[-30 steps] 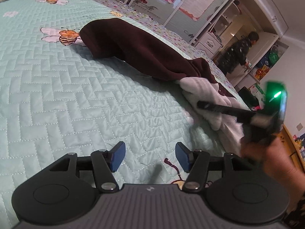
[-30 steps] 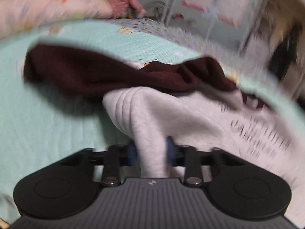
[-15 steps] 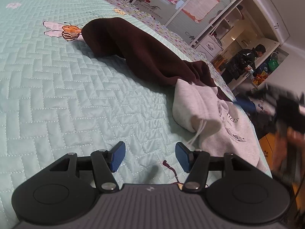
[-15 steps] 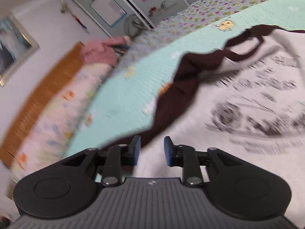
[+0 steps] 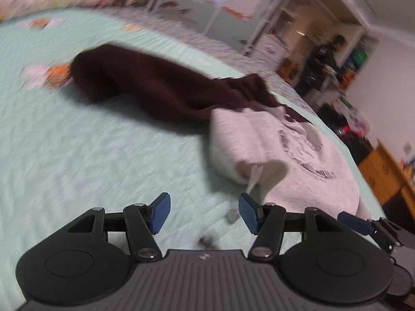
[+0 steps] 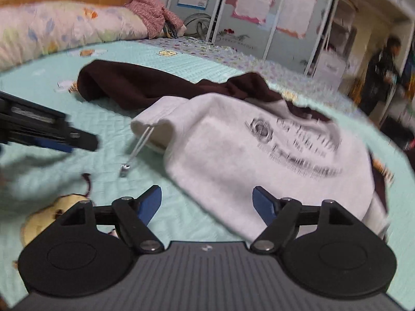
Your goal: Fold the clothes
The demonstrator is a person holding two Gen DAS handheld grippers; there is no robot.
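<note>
Here, from the left wrist, the left hand-held gripper (image 5: 204, 212) hovers released over the bed (image 5: 77, 155), the hoodie (image 5: 285, 155) just ahead; its drawstring (image 5: 253, 181) could snag. From the right wrist, the right hand-held gripper (image 6: 206, 203) gapes empty at the hoodie's hem, and the maroon garment (image 6: 145, 88) underneath could drag along.

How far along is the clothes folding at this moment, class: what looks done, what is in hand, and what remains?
Done: little. The grey hoodie lies print up on the bed, its hood end bunched and drawstring trailing. In hand: nothing; the left tongs and right tongs are both open and empty. Left: folding the hoodie, then the dark brown garment sprawled unfolded behind it.
</note>
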